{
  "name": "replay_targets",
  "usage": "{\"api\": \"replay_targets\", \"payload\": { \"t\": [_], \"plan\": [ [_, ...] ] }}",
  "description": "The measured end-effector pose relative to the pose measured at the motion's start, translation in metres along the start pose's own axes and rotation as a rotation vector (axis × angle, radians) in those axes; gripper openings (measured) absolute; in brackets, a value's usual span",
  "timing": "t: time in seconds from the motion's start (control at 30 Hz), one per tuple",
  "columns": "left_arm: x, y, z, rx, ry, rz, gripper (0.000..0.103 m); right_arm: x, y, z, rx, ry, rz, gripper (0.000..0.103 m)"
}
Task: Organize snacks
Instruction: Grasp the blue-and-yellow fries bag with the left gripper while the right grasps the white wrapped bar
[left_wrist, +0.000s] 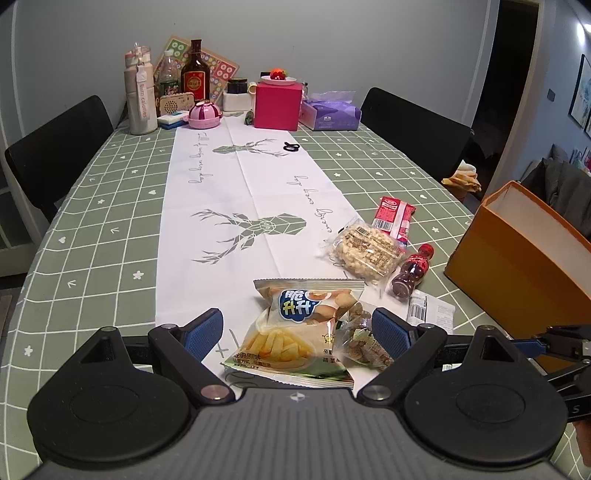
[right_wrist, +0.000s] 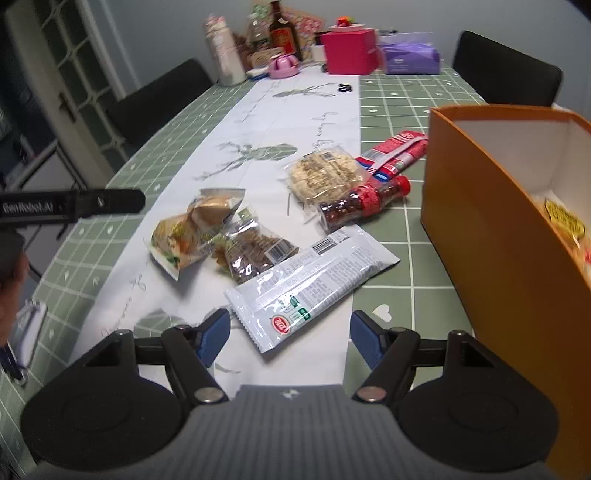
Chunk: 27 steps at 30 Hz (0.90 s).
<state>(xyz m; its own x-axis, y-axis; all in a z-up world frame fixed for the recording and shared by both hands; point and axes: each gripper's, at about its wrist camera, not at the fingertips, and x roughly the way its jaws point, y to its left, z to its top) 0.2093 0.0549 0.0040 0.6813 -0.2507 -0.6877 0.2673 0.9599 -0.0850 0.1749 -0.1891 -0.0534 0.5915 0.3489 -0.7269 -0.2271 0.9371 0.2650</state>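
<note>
My left gripper (left_wrist: 297, 334) is open low over the table, its blue pads on either side of a pile of snacks without pressing on them. The pile is a fries bag (left_wrist: 288, 347), a crisps bag (left_wrist: 310, 302) and a clear packet of brown snacks (left_wrist: 365, 341). My right gripper (right_wrist: 290, 338) is open too, and the near end of a white packet (right_wrist: 310, 284) lies between its fingertips. A rice-cake pack (right_wrist: 325, 173), a red packet (right_wrist: 395, 151) and a small red-capped bottle of dark candies (right_wrist: 362, 201) lie farther back. An orange box (right_wrist: 480, 229) stands on the right with a yellow packet (right_wrist: 565, 221) inside.
The far end of the table holds a pink box (left_wrist: 277, 105), a tissue pack (left_wrist: 330, 114), bottles (left_wrist: 194, 72) and a black hair tie (left_wrist: 291, 147). Black chairs (left_wrist: 55, 147) stand at both sides. A clipboard (right_wrist: 26, 332) lies at the near left edge.
</note>
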Motion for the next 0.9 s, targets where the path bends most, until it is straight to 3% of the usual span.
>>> {"api": "replay_targets", "payload": {
  "t": [0.17,0.47,0.67,0.8,0.9],
  "plan": [
    [0.019,-0.002,-0.003,0.016,0.015,0.015,0.103,-0.009,-0.005,-0.011,0.069,-0.068,0.0,0.071],
    [0.055,0.005,-0.014,-0.006,0.073,0.028,0.103,-0.01,-0.021,-0.025,0.139,-0.085,-0.004,0.071],
    [0.062,0.014,-0.023,-0.04,0.066,0.016,0.08,-0.005,-0.034,-0.03,0.199,-0.087,-0.011,0.071],
    [0.058,0.019,-0.027,-0.061,0.056,0.024,0.074,0.001,-0.034,-0.03,0.215,-0.088,-0.012,0.071],
    [0.05,0.027,-0.035,-0.134,0.053,0.013,0.074,0.005,-0.031,-0.029,0.222,-0.096,-0.014,0.071]
  ]
}}
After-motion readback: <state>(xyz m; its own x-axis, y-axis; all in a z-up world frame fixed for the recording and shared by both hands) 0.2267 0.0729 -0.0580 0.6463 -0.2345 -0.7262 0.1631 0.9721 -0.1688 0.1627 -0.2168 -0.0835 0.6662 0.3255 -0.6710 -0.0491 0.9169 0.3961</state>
